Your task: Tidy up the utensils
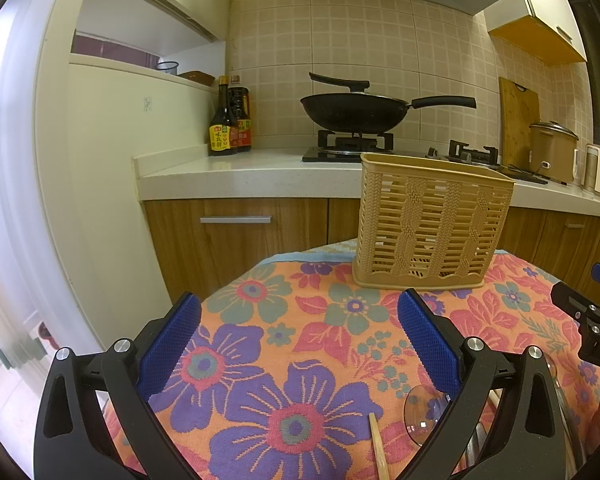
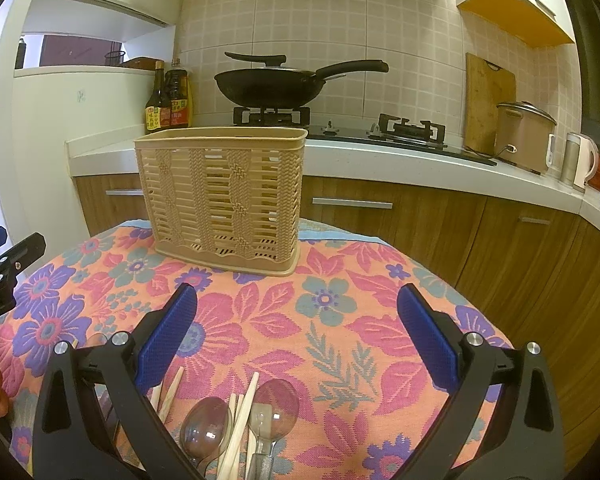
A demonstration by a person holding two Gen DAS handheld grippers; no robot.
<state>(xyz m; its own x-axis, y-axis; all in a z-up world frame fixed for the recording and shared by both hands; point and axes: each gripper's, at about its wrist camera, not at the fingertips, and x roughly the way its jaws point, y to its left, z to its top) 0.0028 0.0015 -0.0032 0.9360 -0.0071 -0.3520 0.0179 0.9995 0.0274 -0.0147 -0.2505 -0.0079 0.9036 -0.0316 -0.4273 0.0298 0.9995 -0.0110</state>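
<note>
I see both tongs gaping wide, empty: left gripper (image 1: 300,340), right gripper (image 2: 296,336). Beige basket (image 2: 224,196) at cloth's (image 2: 340,320) far edge; spoons (image 2: 278,404), chopsticks (image 2: 242,420) at near edge.

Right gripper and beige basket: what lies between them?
Only bare floral cloth separates the right gripper from the basket, in the right wrist view.
</note>
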